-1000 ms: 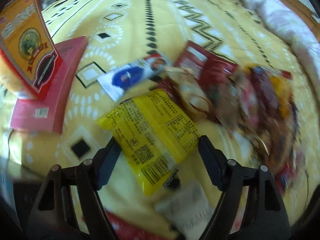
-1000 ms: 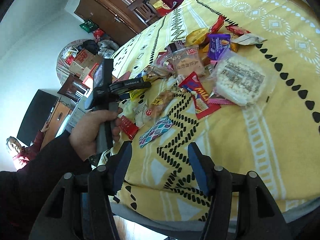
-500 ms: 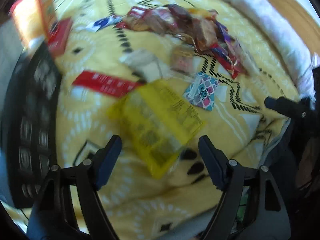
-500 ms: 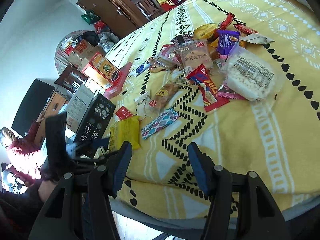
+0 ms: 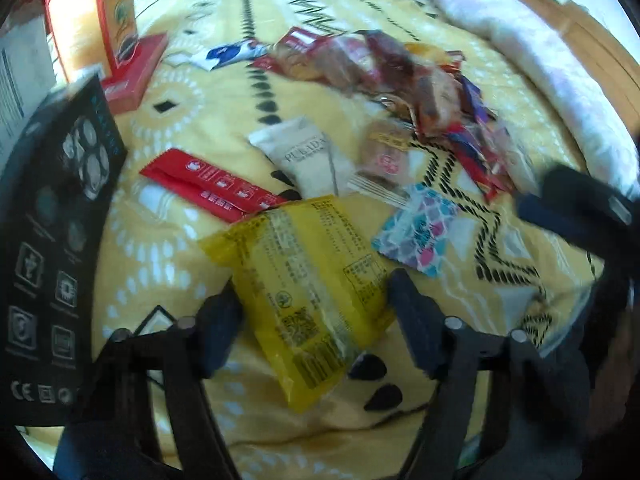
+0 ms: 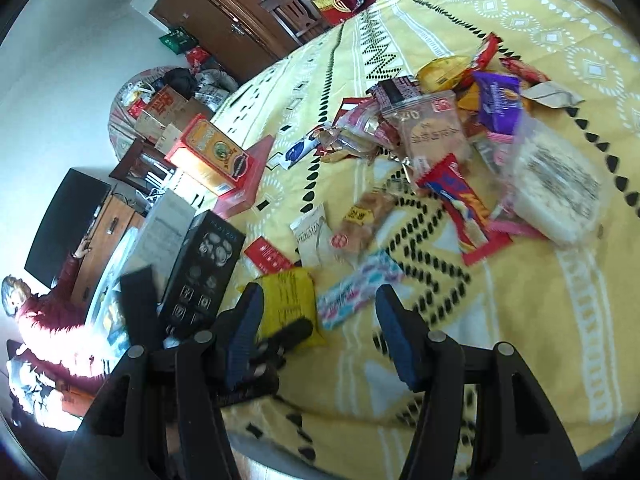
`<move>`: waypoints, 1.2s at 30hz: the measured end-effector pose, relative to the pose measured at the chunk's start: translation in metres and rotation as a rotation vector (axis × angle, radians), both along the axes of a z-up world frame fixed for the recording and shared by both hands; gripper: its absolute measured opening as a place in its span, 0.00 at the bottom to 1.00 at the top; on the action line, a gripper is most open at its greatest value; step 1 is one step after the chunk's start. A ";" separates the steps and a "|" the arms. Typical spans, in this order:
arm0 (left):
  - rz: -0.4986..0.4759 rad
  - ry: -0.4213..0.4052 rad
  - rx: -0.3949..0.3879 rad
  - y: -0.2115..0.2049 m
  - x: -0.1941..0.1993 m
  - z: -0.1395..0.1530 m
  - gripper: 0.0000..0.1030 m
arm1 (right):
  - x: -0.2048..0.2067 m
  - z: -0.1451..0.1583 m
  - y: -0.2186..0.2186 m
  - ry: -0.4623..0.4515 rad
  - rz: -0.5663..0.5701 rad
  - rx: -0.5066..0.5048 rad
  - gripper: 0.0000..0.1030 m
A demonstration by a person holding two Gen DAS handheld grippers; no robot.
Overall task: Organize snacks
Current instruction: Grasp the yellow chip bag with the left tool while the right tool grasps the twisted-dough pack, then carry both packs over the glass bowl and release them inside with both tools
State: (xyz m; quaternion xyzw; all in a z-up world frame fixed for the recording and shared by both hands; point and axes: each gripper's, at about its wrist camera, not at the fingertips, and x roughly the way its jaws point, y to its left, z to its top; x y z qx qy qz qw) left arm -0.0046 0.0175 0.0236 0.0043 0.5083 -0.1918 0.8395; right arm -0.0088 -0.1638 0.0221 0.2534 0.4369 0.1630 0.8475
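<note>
A yellow snack packet (image 5: 308,280) lies on the yellow patterned blanket (image 5: 224,92), between the fingers of my open left gripper (image 5: 312,312); whether the pads touch it I cannot tell. It also shows in the right wrist view (image 6: 286,300). Beside it lie a red sachet (image 5: 208,186), a white packet (image 5: 312,156) and a pastel patterned packet (image 5: 418,228). A heap of mixed snacks (image 6: 460,128) lies further up the bed. My right gripper (image 6: 320,328) is open and empty above the bed's near edge.
A black box (image 5: 48,240) stands at the left bed edge, with an orange-red box (image 5: 100,20) on a flat red box (image 5: 136,72) behind it. A pillow (image 5: 540,48) lies at the far right. A person in red (image 6: 44,320) is beside the bed.
The yellow packet has come from the pile to the near bed edge beside the black box. My left gripper stays open around it. My right gripper shifted slightly left.
</note>
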 end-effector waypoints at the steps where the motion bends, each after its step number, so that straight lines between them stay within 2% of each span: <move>1: -0.016 -0.005 0.008 0.000 -0.004 0.003 0.67 | 0.005 -0.002 0.003 0.002 0.002 -0.002 0.61; 4: -0.048 0.002 -0.002 0.009 -0.011 0.007 0.67 | 0.026 -0.008 0.014 0.014 0.012 -0.023 0.61; 8: -0.067 0.016 -0.022 0.026 -0.014 0.004 0.69 | 0.065 -0.022 0.024 0.051 0.005 -0.110 0.61; 11: -0.030 0.016 -0.034 0.029 -0.013 0.002 0.78 | 0.090 -0.041 0.029 0.118 0.006 -0.126 0.61; 13: 0.000 0.016 -0.030 0.029 -0.013 0.001 0.85 | 0.100 -0.051 0.035 0.135 0.015 -0.169 0.58; 15: 0.032 0.041 -0.041 0.032 -0.011 -0.001 0.88 | 0.103 -0.057 0.037 0.127 0.024 -0.202 0.48; 17: 0.058 0.051 -0.056 0.032 -0.010 -0.004 0.89 | 0.099 -0.055 0.033 0.113 0.021 -0.208 0.39; 20: 0.048 0.043 -0.054 0.025 -0.009 -0.008 0.91 | 0.084 -0.040 0.025 0.060 0.025 -0.204 0.33; 21: 0.025 0.034 -0.061 0.023 -0.009 -0.007 0.80 | 0.078 -0.033 0.023 0.039 0.027 -0.202 0.33; 22: -0.013 0.027 -0.066 0.018 -0.008 -0.006 0.77 | 0.072 -0.027 0.020 0.018 0.030 -0.198 0.32; 25: -0.157 -0.021 -0.118 0.005 -0.008 0.005 0.75 | 0.048 -0.004 0.012 -0.041 0.045 -0.193 0.32; 27: -0.230 -0.040 -0.109 -0.004 -0.008 0.006 0.75 | 0.031 0.003 0.003 -0.057 0.047 -0.194 0.32; 28: -0.241 -0.038 -0.080 -0.007 -0.006 0.002 0.77 | 0.024 0.005 -0.002 -0.059 0.038 -0.201 0.32; 29: -0.226 -0.030 -0.047 -0.008 -0.004 -0.004 0.78 | 0.016 0.007 -0.010 -0.067 0.016 -0.217 0.32; 30: -0.194 -0.012 -0.042 -0.007 -0.002 -0.007 0.83 | 0.009 0.011 -0.018 -0.083 -0.005 -0.225 0.32; 31: -0.165 -0.001 -0.061 -0.003 -0.001 -0.007 0.84 | 0.005 0.013 -0.024 -0.092 -0.021 -0.222 0.32; 36: -0.055 0.013 -0.030 -0.007 -0.003 -0.003 0.93 | 0.001 0.019 -0.052 -0.127 -0.092 -0.157 0.32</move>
